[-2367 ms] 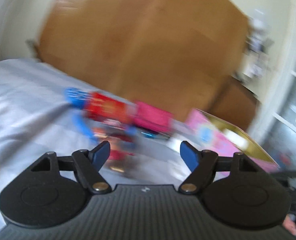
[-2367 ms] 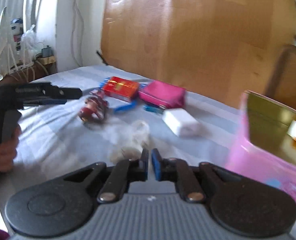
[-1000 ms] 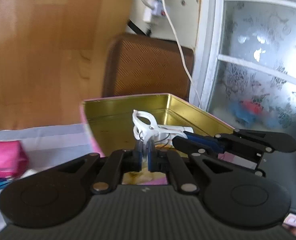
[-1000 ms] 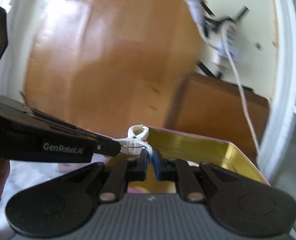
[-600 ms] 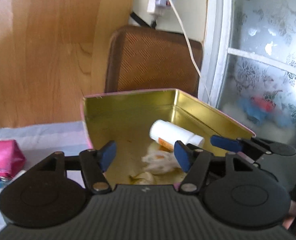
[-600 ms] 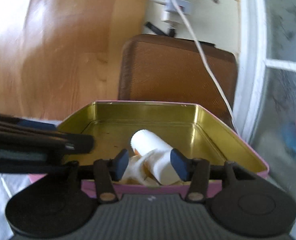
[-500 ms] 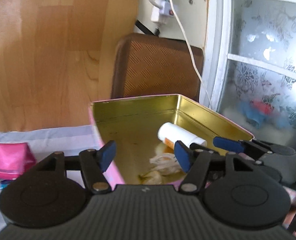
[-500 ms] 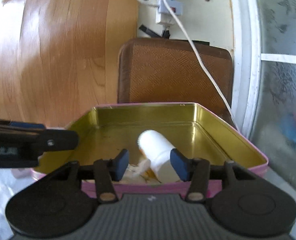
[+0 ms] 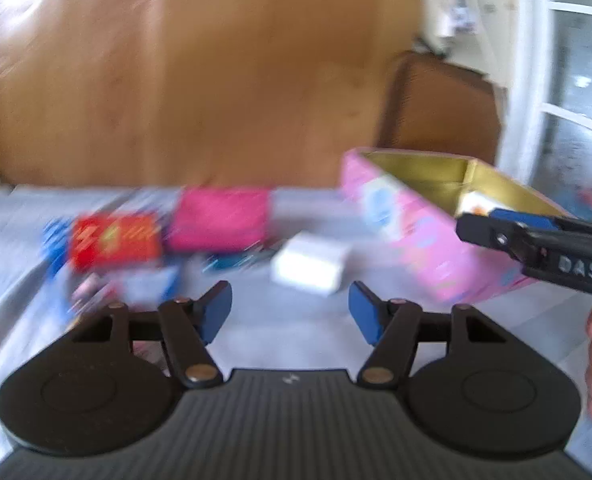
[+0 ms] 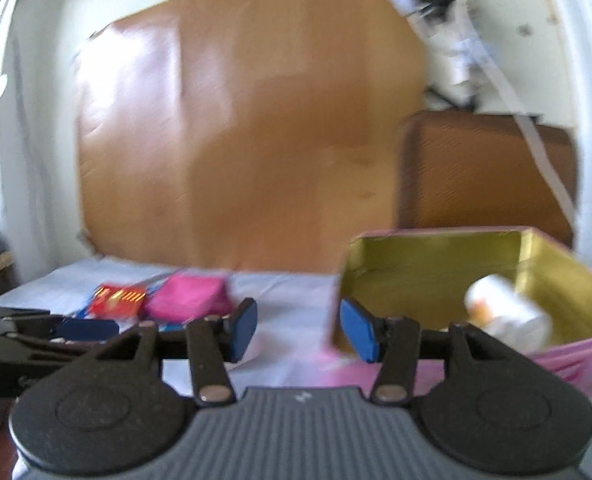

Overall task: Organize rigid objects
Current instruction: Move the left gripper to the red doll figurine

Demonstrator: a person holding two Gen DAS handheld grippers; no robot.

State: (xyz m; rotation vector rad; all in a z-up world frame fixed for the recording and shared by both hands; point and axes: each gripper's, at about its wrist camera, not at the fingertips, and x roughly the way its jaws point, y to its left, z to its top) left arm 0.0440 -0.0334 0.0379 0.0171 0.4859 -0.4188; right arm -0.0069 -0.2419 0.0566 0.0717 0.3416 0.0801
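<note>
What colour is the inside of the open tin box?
Shiny gold inside the tin box, pink outside; the right wrist view shows it best.

A grey-sheeted bed (image 9: 287,332) carries a pink tin (image 9: 416,236), white box (image 9: 310,266), pink pouch (image 9: 219,220) and, seemingly, a red box (image 9: 113,242).

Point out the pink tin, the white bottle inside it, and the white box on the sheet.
pink tin (image 10: 428,276), right wrist view, gold inner back wall.
white bottle (image 10: 508,310), right wrist view, middle of its body.
white box (image 9: 310,266), left wrist view, top face.
</note>
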